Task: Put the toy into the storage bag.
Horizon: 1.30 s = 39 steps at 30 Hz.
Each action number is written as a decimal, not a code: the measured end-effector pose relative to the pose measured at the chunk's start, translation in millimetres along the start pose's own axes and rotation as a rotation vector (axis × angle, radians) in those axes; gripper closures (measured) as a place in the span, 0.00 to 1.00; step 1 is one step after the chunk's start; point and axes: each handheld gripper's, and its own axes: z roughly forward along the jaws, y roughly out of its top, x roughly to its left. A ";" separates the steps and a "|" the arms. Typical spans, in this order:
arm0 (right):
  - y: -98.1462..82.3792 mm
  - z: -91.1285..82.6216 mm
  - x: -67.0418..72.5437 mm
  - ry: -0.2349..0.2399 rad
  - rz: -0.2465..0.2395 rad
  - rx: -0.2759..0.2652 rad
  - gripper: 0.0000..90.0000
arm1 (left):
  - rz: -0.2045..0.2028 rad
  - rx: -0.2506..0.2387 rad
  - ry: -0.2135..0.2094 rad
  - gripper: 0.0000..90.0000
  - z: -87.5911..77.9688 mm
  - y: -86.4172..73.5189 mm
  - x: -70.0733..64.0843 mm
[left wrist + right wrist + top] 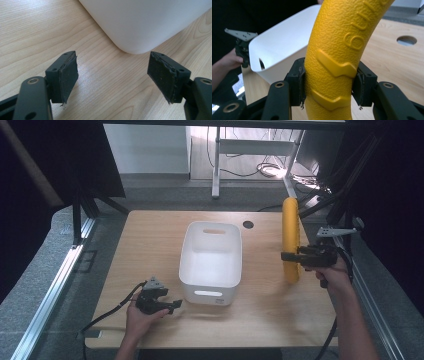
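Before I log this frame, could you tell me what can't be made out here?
- Yellow ring: raised lettering cut off by the right gripper view's top edge.
- White bin: its floor is washed out in the high view, so its contents are uncertain.
- Right gripper pads: hidden behind the ring.

One white bin, one yellow ring, two grippers

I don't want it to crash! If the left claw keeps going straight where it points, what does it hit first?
Most likely the white bin. The left claw is open and aimed at the bin's rounded lower corner, with bare wooden table between them.
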 end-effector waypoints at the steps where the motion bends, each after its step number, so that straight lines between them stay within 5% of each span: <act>1: 0.0 0.0 0.0 0.000 0.000 0.000 0.57 | 0.000 0.000 0.000 0.27 0.0 0.0 0.0; 17: 4.1 6.7 11.3 0.000 0.011 -0.097 0.57 | 0.006 0.003 0.002 0.27 0.7 -0.2 0.3; 29: 4.4 11.5 23.8 -0.006 0.047 -0.235 0.57 | 0.004 0.005 -0.002 0.27 1.4 -0.3 0.0; 39: 2.7 19.4 43.3 -0.103 0.060 -0.388 0.57 | 0.001 0.003 -0.004 0.27 2.1 -0.3 -0.2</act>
